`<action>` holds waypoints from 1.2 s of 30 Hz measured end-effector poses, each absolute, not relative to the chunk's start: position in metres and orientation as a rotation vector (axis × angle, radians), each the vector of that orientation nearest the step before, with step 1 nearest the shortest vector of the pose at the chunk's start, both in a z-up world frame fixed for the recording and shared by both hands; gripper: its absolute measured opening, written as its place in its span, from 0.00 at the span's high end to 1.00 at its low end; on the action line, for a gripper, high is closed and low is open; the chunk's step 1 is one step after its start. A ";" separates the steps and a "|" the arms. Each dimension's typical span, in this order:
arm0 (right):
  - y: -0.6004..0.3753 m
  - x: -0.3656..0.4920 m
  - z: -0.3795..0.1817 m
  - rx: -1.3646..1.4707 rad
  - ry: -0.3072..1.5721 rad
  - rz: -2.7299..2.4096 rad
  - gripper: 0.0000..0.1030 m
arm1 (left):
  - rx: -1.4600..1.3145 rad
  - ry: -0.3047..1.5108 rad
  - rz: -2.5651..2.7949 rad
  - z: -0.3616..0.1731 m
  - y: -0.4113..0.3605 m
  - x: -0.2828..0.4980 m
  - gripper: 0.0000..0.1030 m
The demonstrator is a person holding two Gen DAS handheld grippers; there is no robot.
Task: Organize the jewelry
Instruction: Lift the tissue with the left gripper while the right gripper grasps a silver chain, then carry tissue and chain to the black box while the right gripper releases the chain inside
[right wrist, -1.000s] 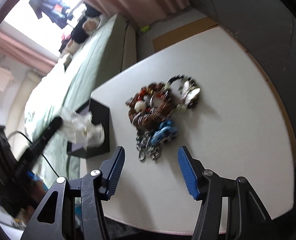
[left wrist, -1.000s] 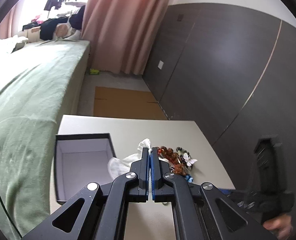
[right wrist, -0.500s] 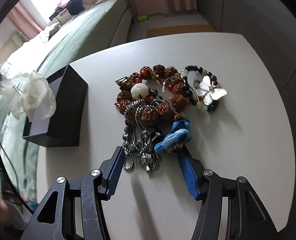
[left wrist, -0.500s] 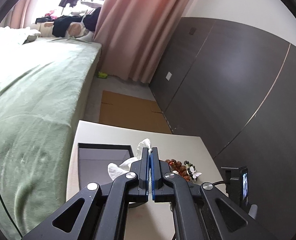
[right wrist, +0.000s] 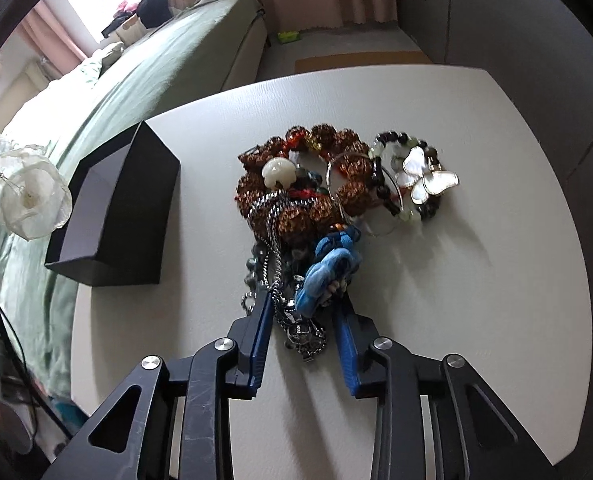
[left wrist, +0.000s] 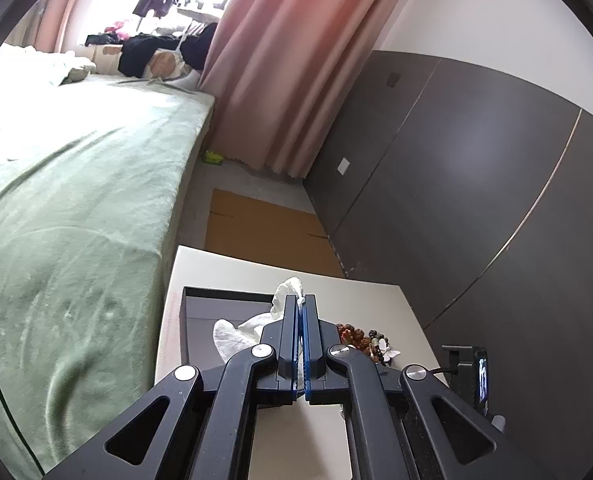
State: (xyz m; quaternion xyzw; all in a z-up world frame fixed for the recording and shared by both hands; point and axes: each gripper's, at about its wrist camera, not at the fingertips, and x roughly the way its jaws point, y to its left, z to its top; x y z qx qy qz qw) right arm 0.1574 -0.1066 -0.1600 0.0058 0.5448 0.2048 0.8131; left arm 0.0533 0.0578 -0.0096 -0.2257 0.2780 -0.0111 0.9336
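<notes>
Jewelry sorting is mid-pick: the right gripper (right wrist: 302, 316), its jaws just narrowing around the blue knotted cord charm (right wrist: 328, 270) and silver chain (right wrist: 274, 220) at the near end of the tangled pile mid-table, needs a firm pinch before lifting toward the open black box (right wrist: 116, 208) by the white table's (right wrist: 496, 300) left edge, while the left gripper (left wrist: 301, 312), clamped on a white gauzy fabric flower (left wrist: 232, 330), hovers above that box.

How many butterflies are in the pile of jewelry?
1. The white butterfly sits on the beaded bracelet at the right edge of the jewelry pile. Another could be buried under the tangle.

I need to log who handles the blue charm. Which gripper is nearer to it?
Right. The right gripper straddles the blue charm, its jaws just closing; the left gripper holds a white fabric flower above the black box.
</notes>
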 end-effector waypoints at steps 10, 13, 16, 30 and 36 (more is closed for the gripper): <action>-0.116 0.134 -0.162 0.039 1.224 0.445 0.70 | -0.467 0.557 -0.012 -0.003 0.063 0.040 0.99; -0.113 0.126 -0.163 0.025 1.216 0.454 0.70 | -0.467 0.553 -0.008 -0.002 0.064 0.038 0.99; -0.103 0.126 -0.163 -0.032 1.185 0.438 0.70 | -0.466 0.551 -0.005 -0.001 0.064 0.036 0.99; -0.089 0.124 -0.157 -0.128 1.146 0.466 0.87 | -0.501 0.535 0.017 0.004 0.081 0.022 0.99; -0.101 0.116 -0.121 -0.006 1.067 0.536 0.96 | -0.486 0.508 0.044 0.010 0.098 0.007 0.99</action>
